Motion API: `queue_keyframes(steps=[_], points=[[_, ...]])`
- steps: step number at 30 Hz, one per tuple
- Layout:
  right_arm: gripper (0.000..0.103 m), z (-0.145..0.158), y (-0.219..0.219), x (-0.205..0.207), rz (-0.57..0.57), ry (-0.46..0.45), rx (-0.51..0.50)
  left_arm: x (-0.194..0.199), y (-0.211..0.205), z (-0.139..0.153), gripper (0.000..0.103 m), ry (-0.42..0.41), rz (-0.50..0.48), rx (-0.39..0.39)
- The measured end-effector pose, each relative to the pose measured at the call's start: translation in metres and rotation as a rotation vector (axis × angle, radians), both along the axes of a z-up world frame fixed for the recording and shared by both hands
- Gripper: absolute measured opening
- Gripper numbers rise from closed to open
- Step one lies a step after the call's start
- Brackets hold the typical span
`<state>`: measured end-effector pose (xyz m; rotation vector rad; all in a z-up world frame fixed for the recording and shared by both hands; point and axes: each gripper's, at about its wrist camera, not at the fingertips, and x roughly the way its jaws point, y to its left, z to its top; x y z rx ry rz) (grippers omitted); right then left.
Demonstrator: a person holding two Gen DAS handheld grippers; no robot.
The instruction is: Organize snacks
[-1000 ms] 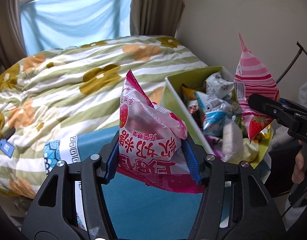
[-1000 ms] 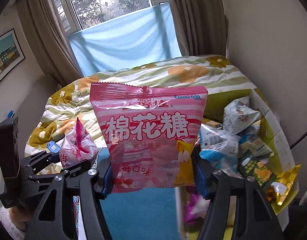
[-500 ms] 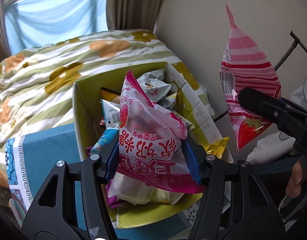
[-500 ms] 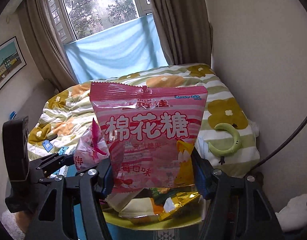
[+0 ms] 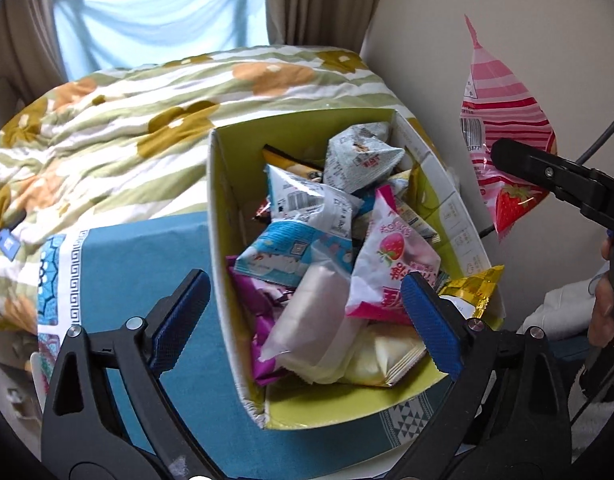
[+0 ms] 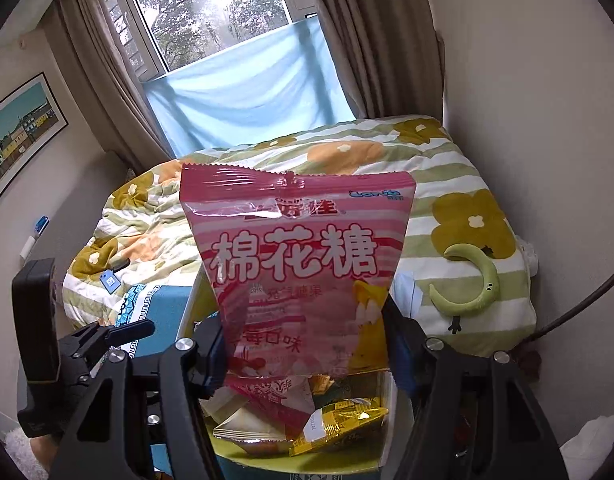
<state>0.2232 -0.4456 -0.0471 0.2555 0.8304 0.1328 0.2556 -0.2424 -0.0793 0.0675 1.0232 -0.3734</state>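
Left gripper point(image 5: 307, 308) jaws spread wide, empty over heaped green box point(image 5: 447, 176), strawberry pouch point(image 5: 391, 264) atop pile; right gripper point(image 6: 307, 350) clamping pink marshmallow bag point(image 6: 299, 256) above box, unplaced.

- The striped pink marshmallow bag point(image 6: 303, 276) hides most of the green snack box point(image 6: 371, 470) behind it in the right wrist view.
- Its lower edge is hidden between the right hand-held gripper's point(image 6: 307, 356) jaws.
- In the left wrist view the bag point(image 5: 503, 136) shows edge-on; its back print is too small to read.
- Lower packets in the box point(image 5: 223, 200) are buried, perhaps several deep.
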Motion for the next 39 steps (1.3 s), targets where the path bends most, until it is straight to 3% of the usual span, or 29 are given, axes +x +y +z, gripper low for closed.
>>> queue_keyframes(steps=[11,12,14,15,20,25,32,39], points=[[0.064,-0.014,0.040,0.066,0.156,0.036,-0.064,0.013,0.030,0.001,0.096,-0.009,0.101,0.029],[0.067,-0.016,0.044,0.070,0.158,0.028,-0.080,0.011,0.033,0.000,0.096,-0.008,0.104,0.035],[0.094,-0.019,0.048,0.074,0.155,0.017,-0.091,0.007,0.039,-0.003,0.096,-0.007,0.109,0.045],[0.098,-0.020,0.048,0.073,0.154,0.011,-0.085,0.004,0.042,-0.004,0.096,-0.006,0.110,0.047],[0.100,-0.028,0.046,0.053,0.091,0.015,-0.075,-0.008,0.059,-0.006,0.096,-0.009,0.106,0.040],[0.100,-0.021,0.050,0.031,0.033,0.012,-0.096,-0.027,0.077,0.009,0.096,-0.053,0.086,0.024],[0.100,0.018,0.071,-0.017,-0.025,-0.066,-0.113,-0.076,0.109,0.062,0.096,-0.192,0.089,0.041],[0.100,0.062,0.111,-0.093,-0.045,-0.183,-0.173,-0.145,0.154,0.104,0.098,-0.320,0.126,0.046]])
